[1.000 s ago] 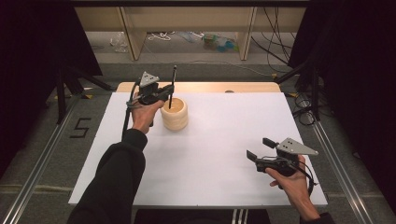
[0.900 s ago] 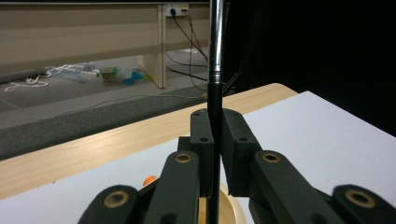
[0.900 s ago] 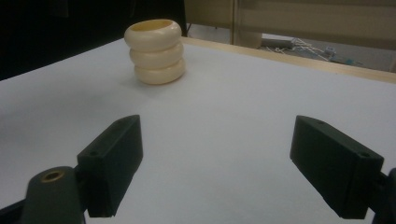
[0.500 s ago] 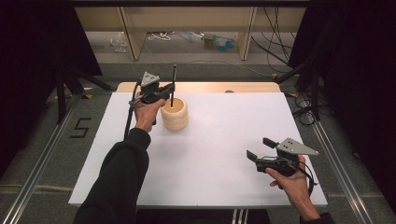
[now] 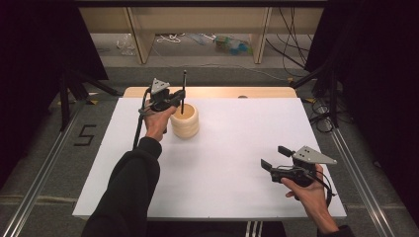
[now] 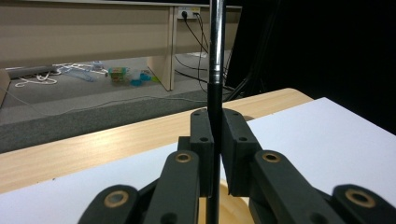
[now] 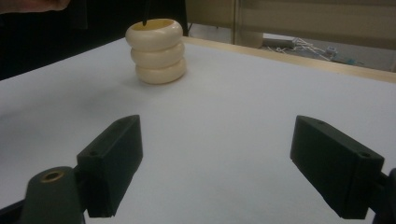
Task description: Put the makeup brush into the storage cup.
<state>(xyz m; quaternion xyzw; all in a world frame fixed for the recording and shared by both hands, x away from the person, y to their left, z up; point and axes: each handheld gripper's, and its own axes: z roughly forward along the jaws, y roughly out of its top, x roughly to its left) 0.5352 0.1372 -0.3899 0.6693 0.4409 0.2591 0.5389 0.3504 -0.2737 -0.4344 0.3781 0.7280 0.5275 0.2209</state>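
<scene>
A cream holder made of three stacked rings stands on the white table top at the back left. My left gripper is shut on a thin black pen, which it holds upright over the holder's mouth. In the left gripper view the pen runs straight up between the closed jaws of the gripper, with the holder's rim just below. In the right gripper view the pen tip sits at the rim of the holder. My right gripper stands open and empty near the front right, also seen as the right gripper.
The white sheet covers a wooden table whose bare back edge shows behind the holder. Beyond the table are shelf legs, cables and litter on the floor. Black stands flank both sides.
</scene>
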